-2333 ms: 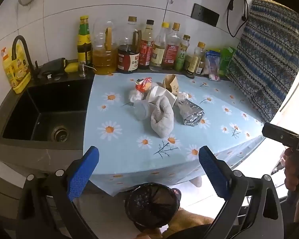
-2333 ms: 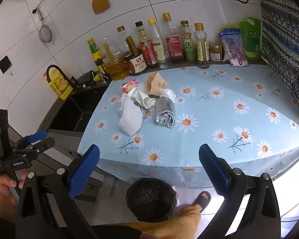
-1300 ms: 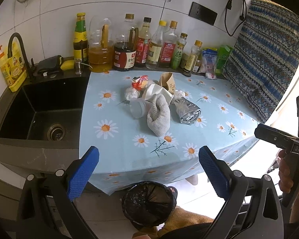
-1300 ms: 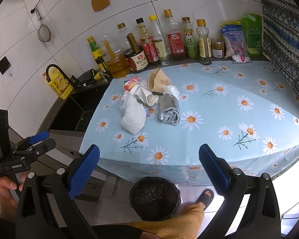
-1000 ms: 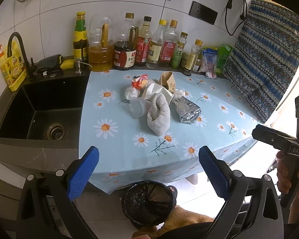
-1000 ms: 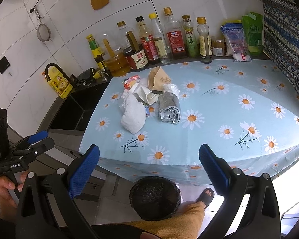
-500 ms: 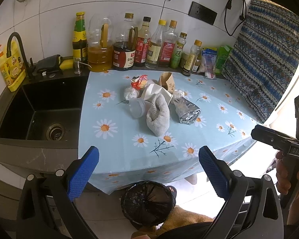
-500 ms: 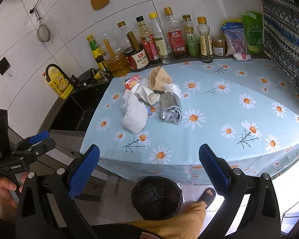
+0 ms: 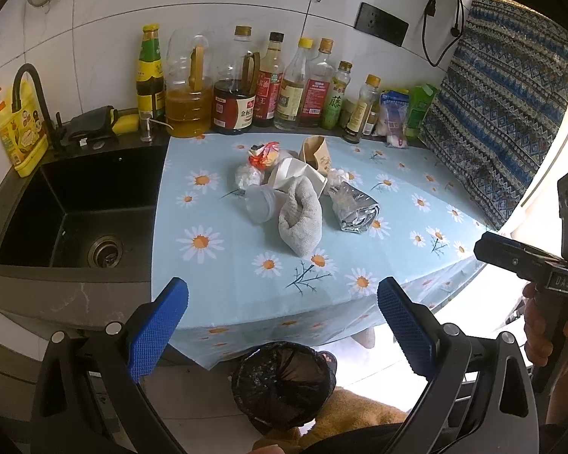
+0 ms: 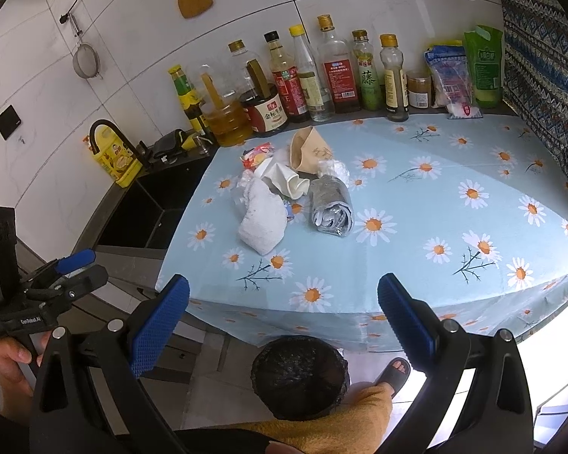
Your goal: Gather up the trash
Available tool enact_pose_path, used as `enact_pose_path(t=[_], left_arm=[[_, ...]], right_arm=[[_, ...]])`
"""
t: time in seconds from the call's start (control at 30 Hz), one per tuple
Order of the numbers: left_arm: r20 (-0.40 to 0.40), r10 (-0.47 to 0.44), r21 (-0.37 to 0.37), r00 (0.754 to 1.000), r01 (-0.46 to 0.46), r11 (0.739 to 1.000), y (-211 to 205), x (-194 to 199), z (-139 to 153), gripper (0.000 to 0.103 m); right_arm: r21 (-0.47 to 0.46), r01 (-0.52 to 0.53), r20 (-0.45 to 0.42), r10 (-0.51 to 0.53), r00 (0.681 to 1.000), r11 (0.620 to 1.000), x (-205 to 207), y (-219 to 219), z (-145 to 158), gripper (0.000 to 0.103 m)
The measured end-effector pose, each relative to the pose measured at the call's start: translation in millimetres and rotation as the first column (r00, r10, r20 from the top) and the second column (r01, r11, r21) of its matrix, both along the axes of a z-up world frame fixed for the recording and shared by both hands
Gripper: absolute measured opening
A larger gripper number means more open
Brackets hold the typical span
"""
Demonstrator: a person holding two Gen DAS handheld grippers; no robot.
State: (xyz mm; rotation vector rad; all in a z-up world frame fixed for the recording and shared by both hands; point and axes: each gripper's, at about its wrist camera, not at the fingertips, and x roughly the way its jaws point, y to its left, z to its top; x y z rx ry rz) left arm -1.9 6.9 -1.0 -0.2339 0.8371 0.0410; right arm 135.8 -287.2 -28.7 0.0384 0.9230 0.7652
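Note:
A heap of trash lies mid-counter on the daisy cloth (image 9: pixel 216 280): a grey-white crumpled rag (image 9: pixel 300 219) (image 10: pixel 262 216), a silver foil pouch (image 9: pixel 354 212) (image 10: pixel 330 209), a clear plastic cup (image 9: pixel 259 208), white paper (image 10: pixel 284 179), a brown paper bag (image 9: pixel 316 153) (image 10: pixel 309 150) and a red snack wrapper (image 9: pixel 263 155) (image 10: pixel 256 153). A black-lined bin (image 9: pixel 284 386) (image 10: pixel 300 376) stands on the floor below the counter's front edge. My left gripper (image 9: pixel 280 325) and my right gripper (image 10: pixel 282 319) both hover open and empty, short of the counter and above the bin.
A black sink (image 9: pixel 75 208) with a tap lies left of the cloth. Sauce and oil bottles (image 9: pixel 242 87) line the back wall. A patterned blue fabric (image 9: pixel 503 113) hangs at the right. A person's sandalled foot (image 10: pixel 394 374) is beside the bin.
Both grippers have drifted slightly toward the counter, so the trash heap looks a little nearer. Both stay open and nothing on the cloth has moved.

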Motion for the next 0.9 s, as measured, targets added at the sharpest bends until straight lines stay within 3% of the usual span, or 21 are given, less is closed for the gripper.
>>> enact_pose_path(t=[0.5,0.9], left_arm=[[-0.023,-0.015,-0.019,1.0,0.014,1.0,4,1,-2,0.097],[-0.07,0.033,-0.039,0.997,-0.036,0.999,3,45,-17,0.097]], right_arm=[[-0.007,-0.014,-0.022,0.014,1.0,1.0,4,10,4,0.099],[-0.072,-0.083,-0.089,0.076,0.993,0.994,74,32,-28,0.099]])
